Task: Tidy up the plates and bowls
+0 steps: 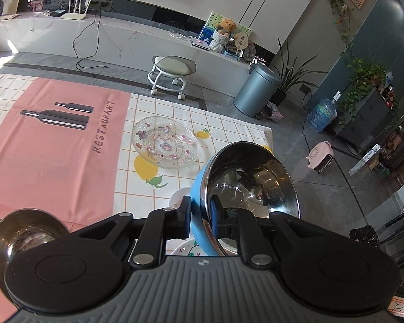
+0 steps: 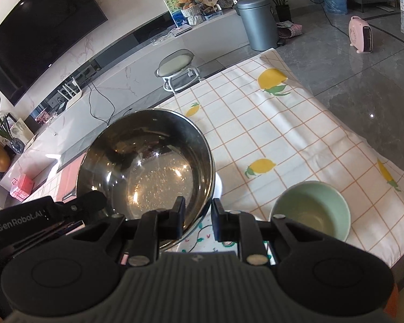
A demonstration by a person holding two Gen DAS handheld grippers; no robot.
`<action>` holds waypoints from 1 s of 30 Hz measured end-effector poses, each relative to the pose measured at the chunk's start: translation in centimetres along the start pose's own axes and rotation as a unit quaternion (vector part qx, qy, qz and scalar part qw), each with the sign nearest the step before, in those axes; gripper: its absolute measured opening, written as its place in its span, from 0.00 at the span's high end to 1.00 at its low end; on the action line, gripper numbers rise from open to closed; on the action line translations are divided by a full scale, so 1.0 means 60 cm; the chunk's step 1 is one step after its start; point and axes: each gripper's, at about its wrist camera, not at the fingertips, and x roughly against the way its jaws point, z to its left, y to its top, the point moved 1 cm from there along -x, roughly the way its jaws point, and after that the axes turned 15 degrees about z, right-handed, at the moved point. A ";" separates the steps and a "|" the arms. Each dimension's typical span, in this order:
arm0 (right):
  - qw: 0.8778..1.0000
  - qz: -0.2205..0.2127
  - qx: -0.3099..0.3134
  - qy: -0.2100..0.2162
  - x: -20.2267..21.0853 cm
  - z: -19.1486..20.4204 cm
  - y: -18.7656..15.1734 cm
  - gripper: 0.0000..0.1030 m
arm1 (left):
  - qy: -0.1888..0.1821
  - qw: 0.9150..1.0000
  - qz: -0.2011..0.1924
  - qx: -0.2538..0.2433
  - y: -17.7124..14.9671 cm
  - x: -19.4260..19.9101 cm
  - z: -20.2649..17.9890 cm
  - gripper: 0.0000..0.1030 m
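Your left tool (image 1: pixel 200 216) pinches the blue bowl (image 1: pixel 202 188); right tool (image 2: pixel 198 219) pinches the steel bowl (image 2: pixel 145 167). Nest them beside the glass plate (image 1: pixel 164 142).

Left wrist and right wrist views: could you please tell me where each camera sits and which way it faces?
Left wrist: on the left gripper, looking forward along its jaws, shut on the blue bowl at its rim, across the table toward the glass plate.
Right wrist: on the right gripper, looking down over jaws straddling the rim of a steel bowl, green bowl alongside; the left gripper shows lower left.
Shared: the tablecloth, stool and bin.
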 end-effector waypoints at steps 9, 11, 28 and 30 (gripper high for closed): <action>0.999 0.009 0.028 0.024 0.015 0.063 -0.062 0.82 | 0.020 1.000 -0.021 0.008 -0.027 0.065 0.048 0.85; 0.999 0.013 0.035 0.027 0.014 0.076 -0.075 0.82 | 0.024 0.999 -0.024 0.015 -0.035 0.074 0.061 0.85; 0.992 0.051 0.103 0.058 -0.007 0.192 -0.143 0.82 | 0.045 0.995 -0.035 0.080 -0.078 0.152 0.186 0.85; 0.991 0.060 0.107 0.059 -0.013 0.200 -0.149 0.82 | 0.046 0.995 -0.029 0.082 -0.083 0.156 0.199 0.85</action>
